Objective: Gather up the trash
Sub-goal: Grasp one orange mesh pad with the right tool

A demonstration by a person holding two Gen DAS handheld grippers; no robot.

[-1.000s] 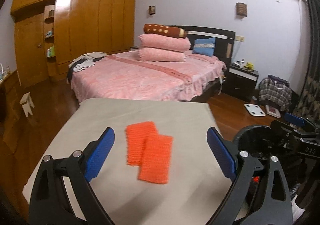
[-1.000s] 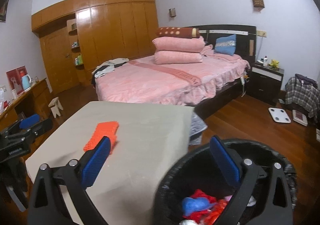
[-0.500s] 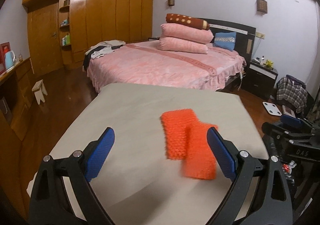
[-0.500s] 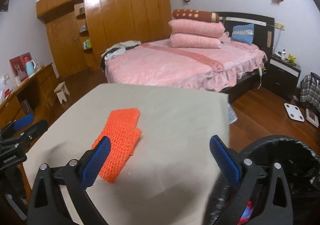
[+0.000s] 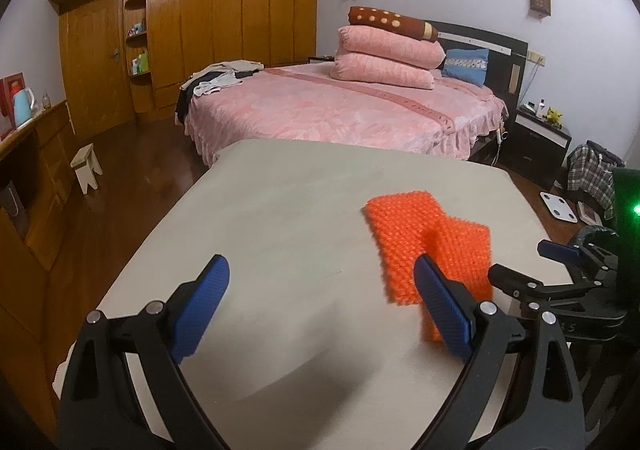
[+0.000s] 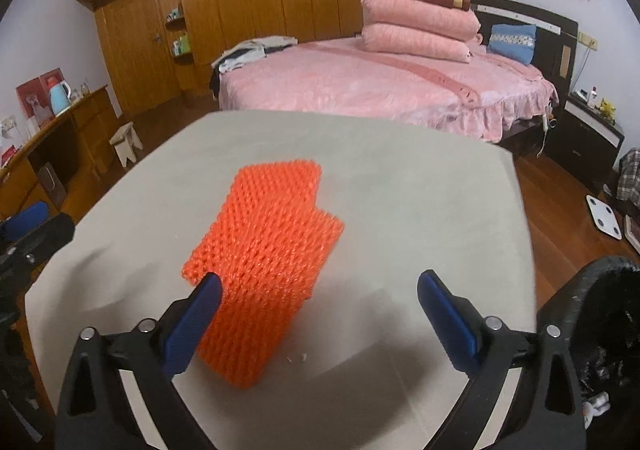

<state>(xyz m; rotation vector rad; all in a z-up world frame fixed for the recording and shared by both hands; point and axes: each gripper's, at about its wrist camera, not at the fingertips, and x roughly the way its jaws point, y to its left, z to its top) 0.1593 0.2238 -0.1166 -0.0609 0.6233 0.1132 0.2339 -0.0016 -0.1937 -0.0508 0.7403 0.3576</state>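
Two overlapping orange foam-net pieces [image 5: 432, 246] [image 6: 268, 262] lie flat on the beige table [image 5: 280, 234] [image 6: 420, 210]. My left gripper [image 5: 320, 310] is open over the table's near left part, and its right pad stands in front of the net's near edge. My right gripper [image 6: 320, 314] is open just short of the net, which lies ahead and slightly left, behind its left pad. Nothing is held in either one. The black-lined trash bin [image 6: 600, 330] stands at the table's right edge, low in the right wrist view. The right gripper [image 5: 560, 282] also shows in the left wrist view.
Beyond the table is a pink bed [image 5: 340, 106] with stacked pillows, then a wooden wardrobe [image 5: 200, 30]. A small white stool [image 5: 86, 166] and a wooden sideboard [image 5: 32, 178] stand at the left. A nightstand [image 5: 540, 146], a scale [image 5: 558, 206] and a plaid bag [image 5: 592, 174] are at the right.
Both grippers have swung left, from over the bin toward the table. The orange net now fills the middle of the right wrist view and has slid right in the left wrist view.
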